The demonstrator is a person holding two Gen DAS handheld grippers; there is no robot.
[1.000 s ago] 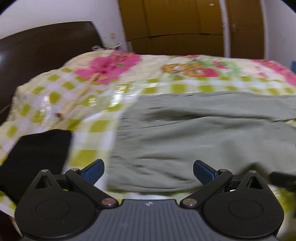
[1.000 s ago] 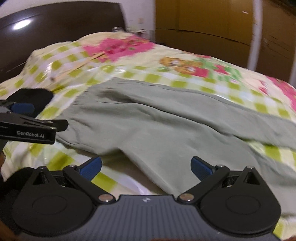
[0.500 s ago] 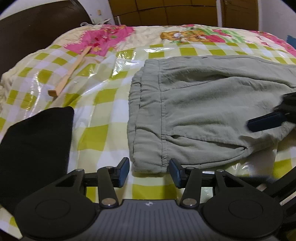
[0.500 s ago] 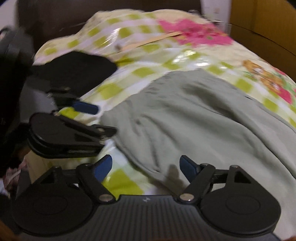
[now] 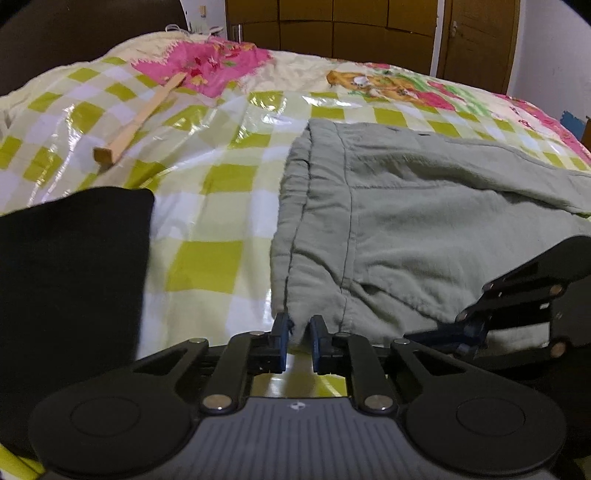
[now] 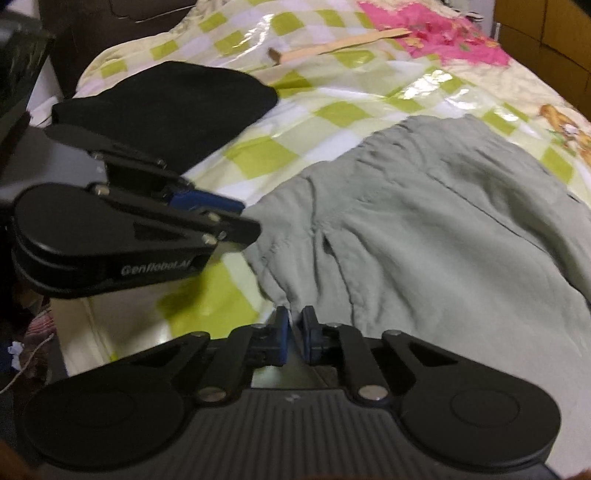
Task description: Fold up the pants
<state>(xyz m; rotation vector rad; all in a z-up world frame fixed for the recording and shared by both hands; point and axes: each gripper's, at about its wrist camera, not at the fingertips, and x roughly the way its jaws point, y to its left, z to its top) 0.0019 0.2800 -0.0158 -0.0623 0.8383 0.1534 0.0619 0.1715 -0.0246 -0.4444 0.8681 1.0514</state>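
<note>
Grey-green pants (image 5: 406, 221) lie flat on the bed, waistband toward the left and legs running off to the right. My left gripper (image 5: 298, 334) is shut on the near corner of the waistband. The right gripper (image 6: 294, 330) is shut on the pants (image 6: 424, 221) at their near edge, a little further along the hem. In the right wrist view the left gripper (image 6: 236, 210) shows side-on at the left, at the waistband edge. The right gripper (image 5: 436, 334) enters the left wrist view from the right, low against the cloth.
A glossy green-and-white checked bed cover (image 5: 221, 177) lies under the pants. A folded black cloth (image 5: 70, 266) sits left of them, a wooden stick (image 5: 140, 118) beyond it. Brown wardrobe doors (image 5: 351, 29) stand behind the bed. The bed's near edge (image 6: 92, 332) drops off below the left gripper.
Both grippers were wide open above the bed; they have come down to the near edge of the pants and shut on the cloth.
</note>
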